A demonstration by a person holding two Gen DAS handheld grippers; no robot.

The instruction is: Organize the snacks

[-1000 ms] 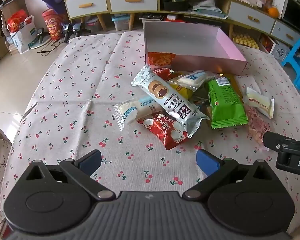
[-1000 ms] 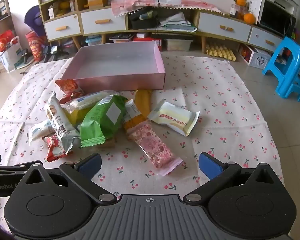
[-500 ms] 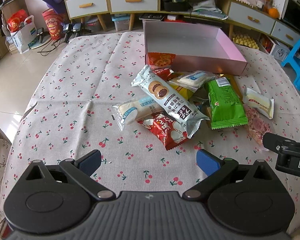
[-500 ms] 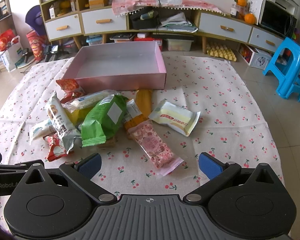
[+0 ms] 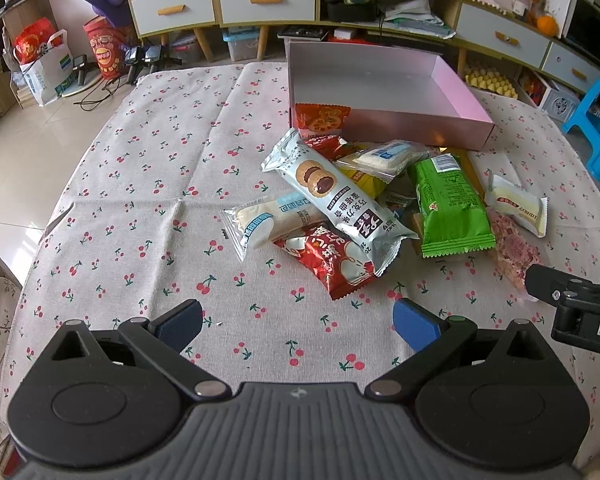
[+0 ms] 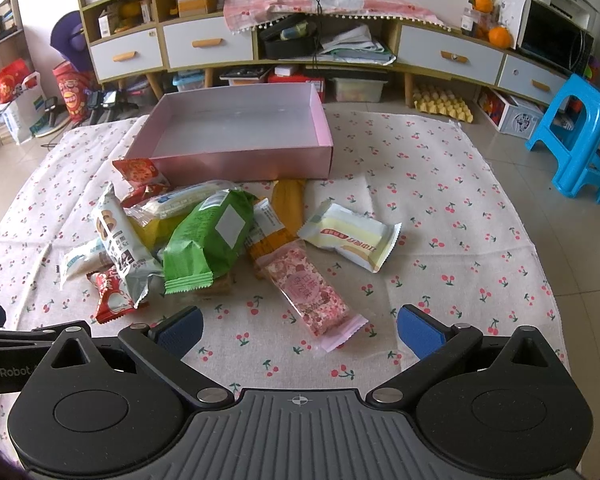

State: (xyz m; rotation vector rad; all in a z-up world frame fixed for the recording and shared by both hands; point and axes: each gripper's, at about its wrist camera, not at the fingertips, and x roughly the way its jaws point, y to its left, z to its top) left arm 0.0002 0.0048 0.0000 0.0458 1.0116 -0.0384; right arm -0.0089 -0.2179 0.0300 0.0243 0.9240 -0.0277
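A heap of snack packets lies on the cherry-print cloth in front of an empty pink box (image 5: 384,80) (image 6: 240,160). It includes a silver cookie packet (image 5: 332,192) (image 6: 120,248), a green packet (image 5: 448,204) (image 6: 208,240), a red packet (image 5: 332,260), a pink packet (image 6: 308,288) and a white-yellow packet (image 6: 352,236). My left gripper (image 5: 296,322) is open and empty, just short of the red packet. My right gripper (image 6: 300,330) is open and empty, with the pink packet's near end between its fingers' line.
The right gripper's body shows at the right edge of the left wrist view (image 5: 572,304). A cabinet with drawers (image 6: 300,44) stands beyond the table. A blue stool (image 6: 580,136) stands at the right. The cloth's left part carries no packets.
Almost nothing has changed; the right wrist view has crept very slightly. Both grippers stay open and the snacks lie as before.
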